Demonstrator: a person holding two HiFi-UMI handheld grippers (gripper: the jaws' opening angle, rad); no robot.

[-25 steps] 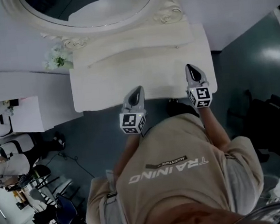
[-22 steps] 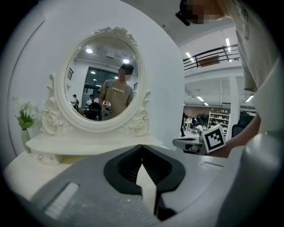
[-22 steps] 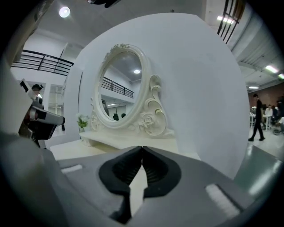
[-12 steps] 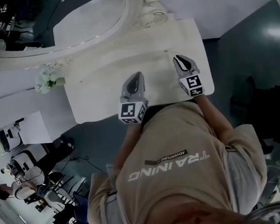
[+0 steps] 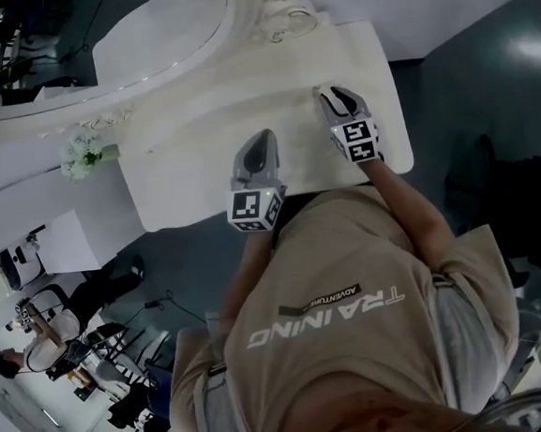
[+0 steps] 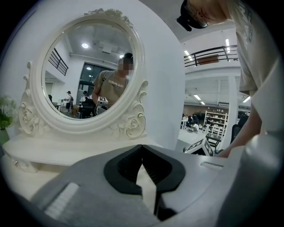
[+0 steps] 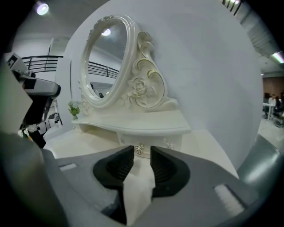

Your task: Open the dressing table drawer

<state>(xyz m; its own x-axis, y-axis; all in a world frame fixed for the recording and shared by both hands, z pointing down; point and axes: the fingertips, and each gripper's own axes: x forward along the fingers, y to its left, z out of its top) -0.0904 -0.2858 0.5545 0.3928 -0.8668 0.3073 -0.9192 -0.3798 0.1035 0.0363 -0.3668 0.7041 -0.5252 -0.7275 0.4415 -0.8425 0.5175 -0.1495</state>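
The white dressing table [image 5: 183, 185] carries a raised shelf with small drawers under it. In the right gripper view a little drawer front [image 7: 148, 141] shows, with a metal knob [image 7: 140, 150] straight ahead. My right gripper [image 7: 142, 153] is opening; the knob lies just beyond its tips and nothing is between the pads. From above, the right gripper [image 5: 328, 94] reaches up to the shelf's right end. My left gripper [image 5: 264, 140] hovers over the tabletop's middle. Its tips [image 6: 142, 148] meet with nothing held.
An oval mirror [image 6: 91, 73] in an ornate white frame stands on the shelf, against a white wall. A small vase of flowers [image 5: 82, 156] sits at the shelf's left end. A white desk [image 5: 56, 243] and people with chairs [image 5: 48, 357] are at the left. Dark floor lies to the right.
Both grippers have come forward from the table's front edge onto the tabletop. The right one went furthest, up to the raised shelf. The head view has swung, so the table sits more tilted.
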